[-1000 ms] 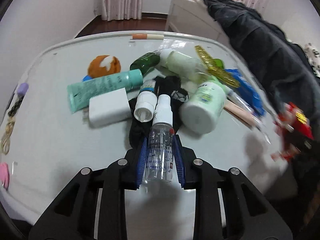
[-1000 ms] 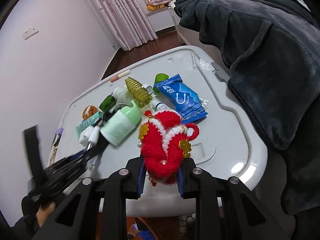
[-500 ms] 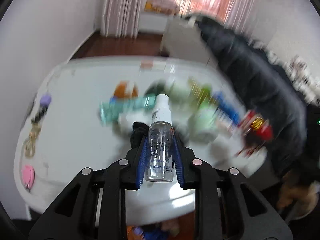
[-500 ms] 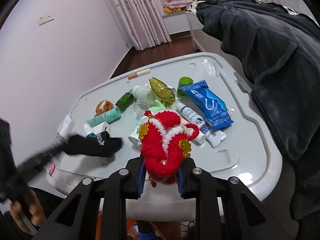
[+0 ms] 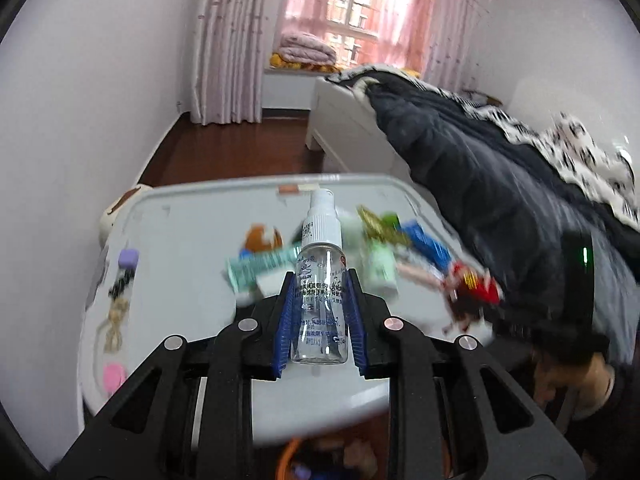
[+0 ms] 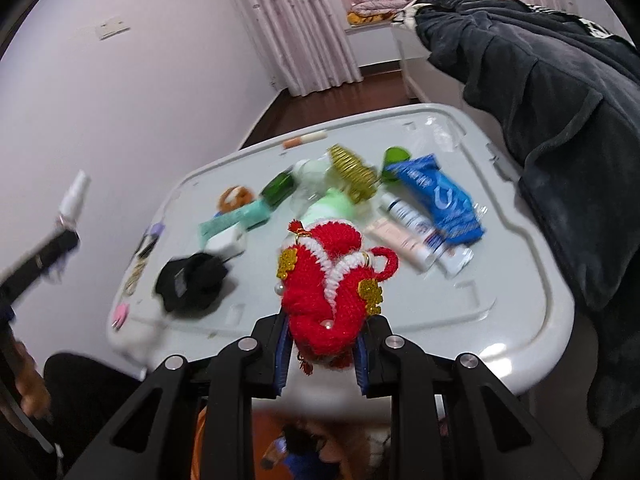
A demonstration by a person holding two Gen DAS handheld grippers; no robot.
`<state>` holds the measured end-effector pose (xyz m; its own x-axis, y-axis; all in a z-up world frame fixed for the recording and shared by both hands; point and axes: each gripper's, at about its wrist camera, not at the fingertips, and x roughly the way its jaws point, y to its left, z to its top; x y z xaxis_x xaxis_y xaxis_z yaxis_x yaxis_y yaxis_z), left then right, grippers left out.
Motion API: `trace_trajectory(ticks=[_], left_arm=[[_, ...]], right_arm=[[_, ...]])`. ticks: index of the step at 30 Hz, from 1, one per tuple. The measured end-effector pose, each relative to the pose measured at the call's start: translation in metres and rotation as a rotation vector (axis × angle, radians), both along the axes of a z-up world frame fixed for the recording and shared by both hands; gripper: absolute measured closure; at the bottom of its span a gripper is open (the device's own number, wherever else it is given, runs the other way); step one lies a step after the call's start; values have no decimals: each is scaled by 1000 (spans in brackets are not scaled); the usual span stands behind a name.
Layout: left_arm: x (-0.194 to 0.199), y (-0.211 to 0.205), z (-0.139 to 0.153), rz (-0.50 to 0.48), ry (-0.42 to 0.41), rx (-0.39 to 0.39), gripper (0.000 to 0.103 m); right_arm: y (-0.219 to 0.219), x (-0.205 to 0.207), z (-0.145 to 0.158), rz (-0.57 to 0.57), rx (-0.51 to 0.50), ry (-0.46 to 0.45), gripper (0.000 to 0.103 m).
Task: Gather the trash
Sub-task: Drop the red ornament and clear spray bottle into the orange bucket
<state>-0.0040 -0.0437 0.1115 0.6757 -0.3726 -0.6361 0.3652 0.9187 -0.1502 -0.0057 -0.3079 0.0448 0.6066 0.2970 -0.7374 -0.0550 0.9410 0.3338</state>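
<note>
My left gripper (image 5: 321, 280) is shut on a clear spray bottle (image 5: 320, 256) with a white nozzle, held up above the near edge of the white table (image 5: 180, 240). From the right wrist view the same bottle (image 6: 74, 196) shows at the far left, raised high. My right gripper (image 6: 323, 324) is shut on a red knitted ornament (image 6: 332, 276) with gold charms, over the table's (image 6: 500, 320) front edge. In the left wrist view the ornament (image 5: 476, 284) is a red blur at the right.
On the table lie a black sock (image 6: 192, 280), a teal tube (image 6: 236, 218), a white box (image 6: 226, 242), a pale green bottle (image 6: 328, 204), a gold spiral (image 6: 352, 168) and a blue pack (image 6: 440, 196). A dark blanket (image 6: 540, 80) hangs at the right.
My left gripper has risen and pulled back from the pile with the spray bottle in it. The right gripper has drifted back slightly, still holding the ornament.
</note>
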Motion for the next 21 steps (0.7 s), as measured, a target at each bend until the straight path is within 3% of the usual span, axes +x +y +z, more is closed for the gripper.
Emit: trace_trajectory(ticks=[4,7,10,15,18,19,21], left_arm=[[-43,3,-31,-13,91,31,79],[-69,-1,-70,-52,201,77,79],[-76,-4,-103,-67,328,113,79],[-77,-6,-122,-79,415,138,79],[-77,-9,-133,-75,459,171,77],[-77,-9,-135,-70,474,181,60],[-76,-6,-142,-52,497,193,33]], right_arm=[[21,-35,-1,66,8,35,78],[42,-62,-11,131,16,100,78],[60,-82,-24,193,0,163,78],[79,-99,-56,234,-47,287,77],[83,-97,-67,235,-52,333,62],[83,-95,-68,228,-67,344,51],[81,-93,-66,216,-64,340,47]])
